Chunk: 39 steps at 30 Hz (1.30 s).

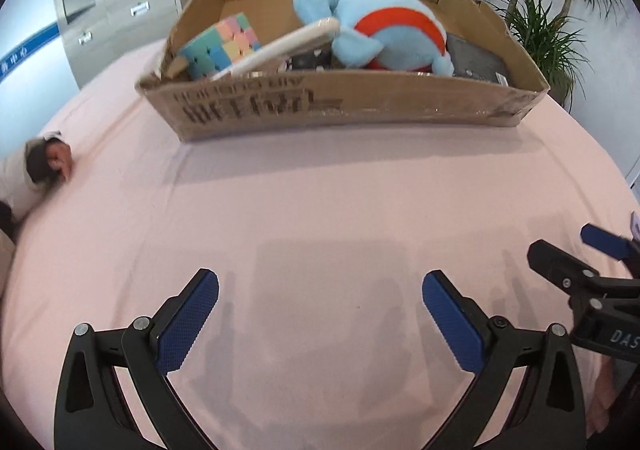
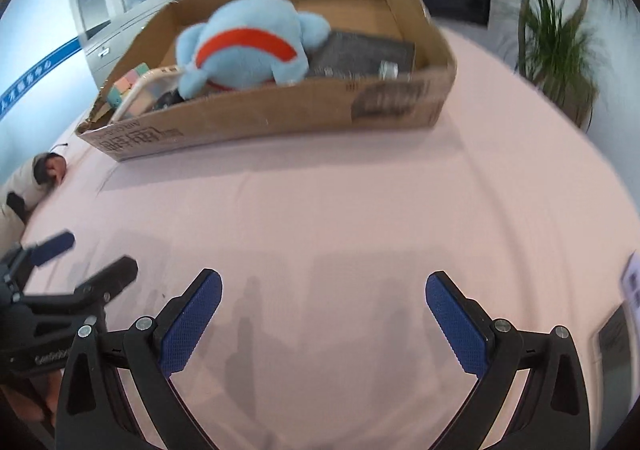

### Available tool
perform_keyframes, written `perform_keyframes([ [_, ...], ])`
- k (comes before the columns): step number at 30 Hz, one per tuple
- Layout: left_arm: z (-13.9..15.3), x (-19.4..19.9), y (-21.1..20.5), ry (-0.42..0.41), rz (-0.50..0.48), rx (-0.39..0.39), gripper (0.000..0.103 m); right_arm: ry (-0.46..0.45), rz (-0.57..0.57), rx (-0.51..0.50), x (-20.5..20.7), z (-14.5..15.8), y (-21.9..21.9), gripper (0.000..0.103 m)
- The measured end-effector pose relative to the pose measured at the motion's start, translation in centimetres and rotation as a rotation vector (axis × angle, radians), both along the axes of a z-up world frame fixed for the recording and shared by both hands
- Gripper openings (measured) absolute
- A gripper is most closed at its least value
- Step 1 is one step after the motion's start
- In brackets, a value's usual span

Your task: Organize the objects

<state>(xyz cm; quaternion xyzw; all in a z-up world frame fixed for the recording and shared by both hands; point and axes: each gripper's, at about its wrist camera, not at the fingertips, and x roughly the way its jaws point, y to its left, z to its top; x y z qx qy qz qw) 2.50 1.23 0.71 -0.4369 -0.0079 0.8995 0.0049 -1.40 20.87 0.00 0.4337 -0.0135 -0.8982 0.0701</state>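
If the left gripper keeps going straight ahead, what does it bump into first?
Probably the cardboard box. The left gripper is open over bare pink tablecloth, with nothing between it and the box's near wall, though depth is hard to judge.

Bright, even indoor light; soft shadows fall on the pink counter [image 1: 320, 210]. Fisheye bending curves the edges, with dark corners. The right wrist view is motion-blurred.

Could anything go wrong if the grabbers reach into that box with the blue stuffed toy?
Maybe. The blue plush toy lies on top of the white flat thing, so pulling either could drag the other. The pastel cube sits close against the cardboard box wall, leaving little room for the open left gripper.
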Motion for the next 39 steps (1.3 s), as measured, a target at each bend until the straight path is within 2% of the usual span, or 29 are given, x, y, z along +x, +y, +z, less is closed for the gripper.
perform_keyframes([
  [3,-0.9,-0.1,-0.1,-0.027,0.005,0.006,0.102,-0.043,-0.029,-0.024,-0.2,-1.3,0.3,0.103],
  [4,-1.2,-0.2,-0.1,-0.044,0.002,0.011,0.102,-0.028,-0.031,-0.013,0.0,-1.3,0.2,0.103],
  [10,-1.4,0.9,0.3,-0.02,0.017,0.004,0.102,-0.034,-0.018,0.115,0.7,-2.2,-1.2,0.103],
  [39,-1.5,1.1,0.4,-0.023,0.032,0.005,0.102,-0.036,-0.033,0.111,1.1,-2.2,-1.0,0.103],
])
